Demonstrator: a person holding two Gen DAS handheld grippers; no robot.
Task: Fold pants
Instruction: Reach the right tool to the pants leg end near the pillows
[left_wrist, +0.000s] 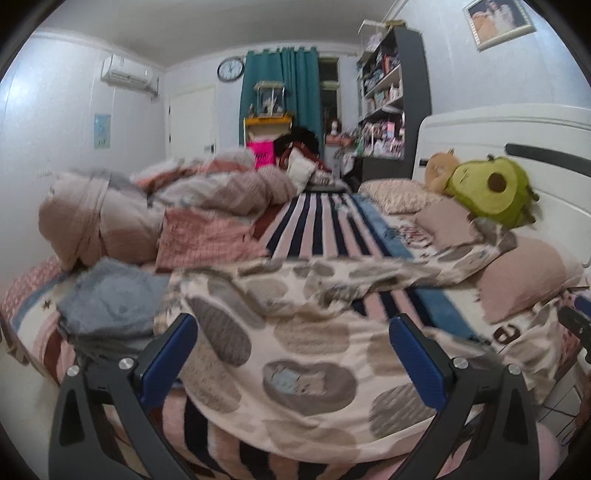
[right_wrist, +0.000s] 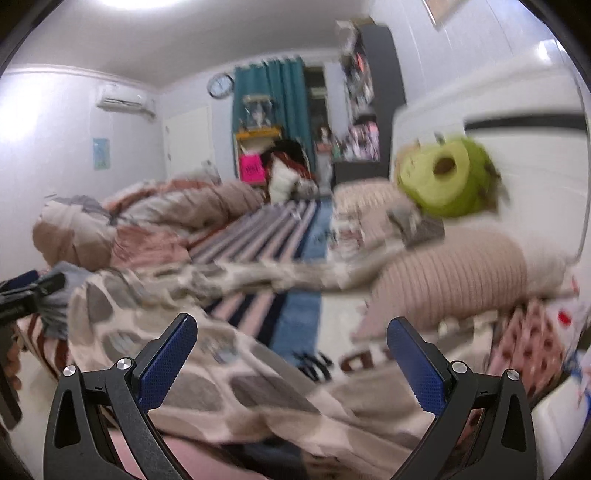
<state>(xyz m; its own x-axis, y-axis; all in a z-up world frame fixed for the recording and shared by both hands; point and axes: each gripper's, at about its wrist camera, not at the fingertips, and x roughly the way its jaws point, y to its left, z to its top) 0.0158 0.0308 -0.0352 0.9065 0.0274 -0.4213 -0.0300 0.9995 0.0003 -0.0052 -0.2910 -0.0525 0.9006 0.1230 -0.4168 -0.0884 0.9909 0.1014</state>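
Left wrist view: the left claw (left_wrist: 293, 354) gapes apart above the spotted pants (left_wrist: 306, 354), sprawled across the bed (left_wrist: 317, 225); gripping one layer risks dragging them crooked.

Right wrist view: the right claw (right_wrist: 291, 354), also spread, hovers over the pants' hem at 6 o'clock; the pillow (right_wrist: 454, 273) at 3 o'clock could snag a leg.

Legible text is almost entirely lacking in both views.

1. Bed sheet (left_wrist: 524, 332): a single dark character resembling a lowercase "e" is printed near the right edge in the left wrist view. It is the only readable mark.
2. Pink sign (left_wrist: 263, 154): dark lettering is present on the bright pink card at the far end of the bed (too blurred to read in either view).
3. Wall clock (left_wrist: 230, 69): the dial shows hands, but its numerals cannot be resolved.
4. Wall poster (left_wrist: 102, 131): pale blue sheet with small marks, unreadable.
5. Bookshelf (left_wrist: 384, 92): packaging and spines show colours only, no legible labels.
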